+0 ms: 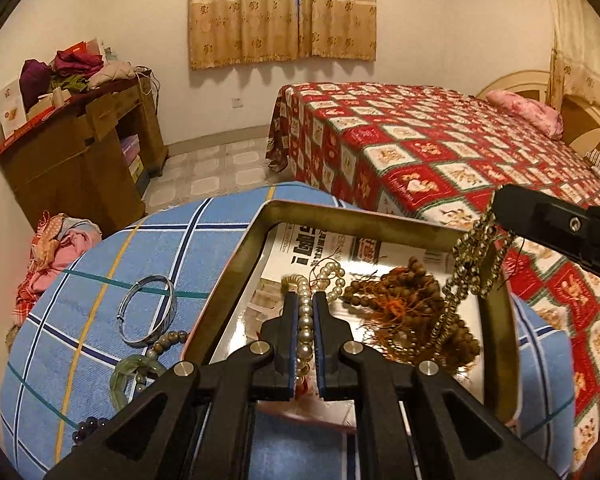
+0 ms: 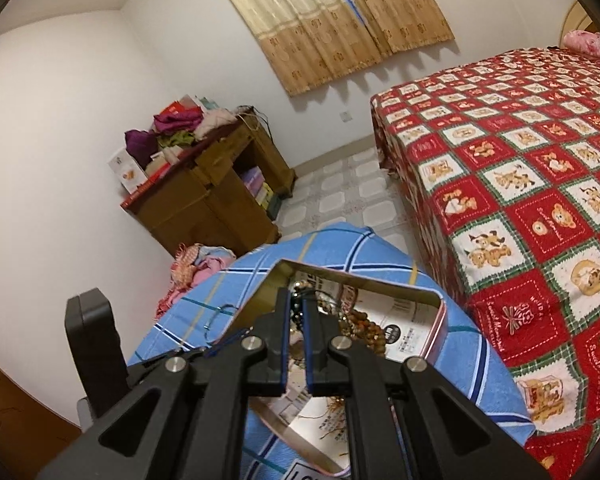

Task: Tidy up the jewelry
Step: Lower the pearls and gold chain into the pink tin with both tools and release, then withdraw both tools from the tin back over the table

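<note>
Black fingers of the left gripper (image 1: 306, 300) were clamped on a pearl strand (image 1: 305, 330), which ran up between the pads and trailed into the tin (image 1: 352, 210). Inside the tin, on a printed paper liner (image 1: 396, 256), lay more pearls and a heap of brown beads (image 1: 412, 292). From the right, the right gripper (image 2: 295, 300) was closed on a dark bead chain (image 1: 470, 264) that hung down over the tin's far right corner onto the brown beads. Left of the tin, on the blue plaid cloth (image 1: 148, 240), lay a silver bangle (image 1: 150, 308), a green jade bangle (image 1: 134, 376) and a dark bead bracelet (image 1: 168, 340), close together.
</note>
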`<action>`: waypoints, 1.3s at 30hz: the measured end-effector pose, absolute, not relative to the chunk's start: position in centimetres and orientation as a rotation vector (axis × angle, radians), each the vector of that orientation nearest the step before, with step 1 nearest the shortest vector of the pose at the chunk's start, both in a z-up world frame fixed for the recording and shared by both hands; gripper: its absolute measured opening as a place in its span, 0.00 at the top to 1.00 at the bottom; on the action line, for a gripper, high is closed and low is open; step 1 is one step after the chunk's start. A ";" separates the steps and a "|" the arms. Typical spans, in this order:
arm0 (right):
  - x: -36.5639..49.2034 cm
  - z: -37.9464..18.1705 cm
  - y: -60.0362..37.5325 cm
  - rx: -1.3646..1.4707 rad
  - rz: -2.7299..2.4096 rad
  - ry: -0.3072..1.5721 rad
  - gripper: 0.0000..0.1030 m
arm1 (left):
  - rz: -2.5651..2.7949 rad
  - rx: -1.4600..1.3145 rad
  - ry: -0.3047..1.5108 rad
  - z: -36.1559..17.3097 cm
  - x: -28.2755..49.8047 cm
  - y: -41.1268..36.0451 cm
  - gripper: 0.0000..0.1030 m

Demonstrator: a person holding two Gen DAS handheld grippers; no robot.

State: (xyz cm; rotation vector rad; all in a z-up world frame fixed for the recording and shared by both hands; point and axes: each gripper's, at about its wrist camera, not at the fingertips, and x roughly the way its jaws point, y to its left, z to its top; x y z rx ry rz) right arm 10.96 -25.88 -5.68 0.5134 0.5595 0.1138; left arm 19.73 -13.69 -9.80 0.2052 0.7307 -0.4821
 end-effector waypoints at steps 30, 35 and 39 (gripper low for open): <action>5.5 -4.2 -24.8 0.503 -0.052 0.482 0.29 | -0.297 0.321 0.613 -6.9 14.6 -13.0 0.31; 3.5 -3.7 -24.0 0.522 -0.054 0.472 0.29 | -0.279 0.312 0.612 -5.7 12.2 -11.7 0.31; 1.7 -3.3 -23.0 0.526 -0.053 0.460 0.29 | -0.254 0.297 0.617 -4.8 10.2 -10.1 0.30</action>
